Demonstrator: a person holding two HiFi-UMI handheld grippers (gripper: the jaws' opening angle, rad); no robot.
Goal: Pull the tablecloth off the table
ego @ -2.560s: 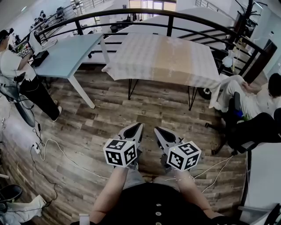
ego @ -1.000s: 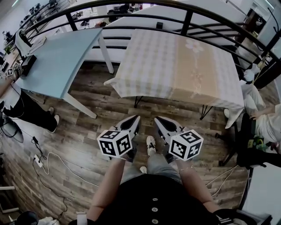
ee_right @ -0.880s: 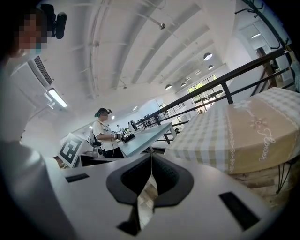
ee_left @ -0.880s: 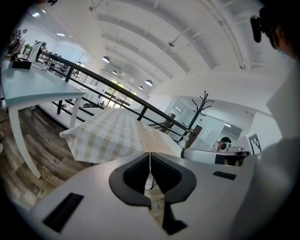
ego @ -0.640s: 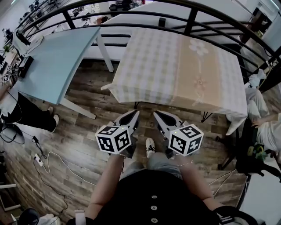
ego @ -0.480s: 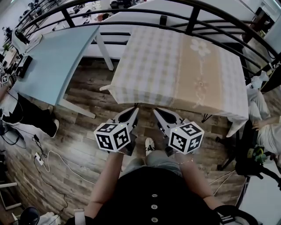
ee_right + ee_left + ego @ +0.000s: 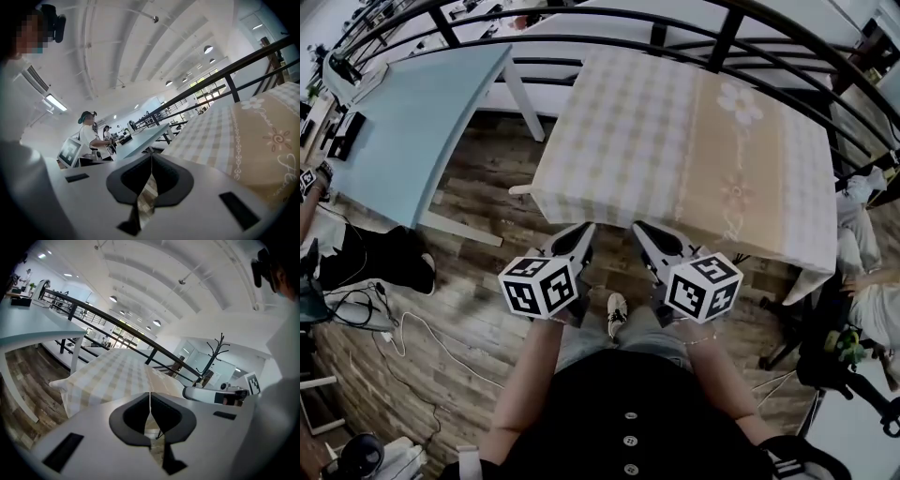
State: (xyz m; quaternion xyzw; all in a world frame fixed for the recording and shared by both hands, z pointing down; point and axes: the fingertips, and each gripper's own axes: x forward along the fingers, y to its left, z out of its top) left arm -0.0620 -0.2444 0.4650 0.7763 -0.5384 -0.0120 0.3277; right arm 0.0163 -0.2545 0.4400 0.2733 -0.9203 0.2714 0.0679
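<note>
A checked beige and white tablecloth (image 7: 675, 141) with a tan flowered band covers the table in front of me; its hem hangs over the near edge. My left gripper (image 7: 584, 230) and right gripper (image 7: 639, 228) are held side by side just short of that hem, tips pointing at it. Both are shut with nothing between the jaws. In the left gripper view the left gripper (image 7: 150, 394) points at the tablecloth (image 7: 117, 376). In the right gripper view the right gripper (image 7: 151, 157) has the tablecloth (image 7: 243, 126) ahead to the right.
A light blue table (image 7: 403, 112) stands to the left of the covered one. A curved black railing (image 7: 722, 37) runs behind both. A seated person (image 7: 872, 281) is at the right, another person (image 7: 356, 253) at the left. Cables (image 7: 412, 328) lie on the wooden floor.
I have come closer to the covered table: its near hem now lies just beyond the gripper tips. Both grippers have stayed shut and side by side.
</note>
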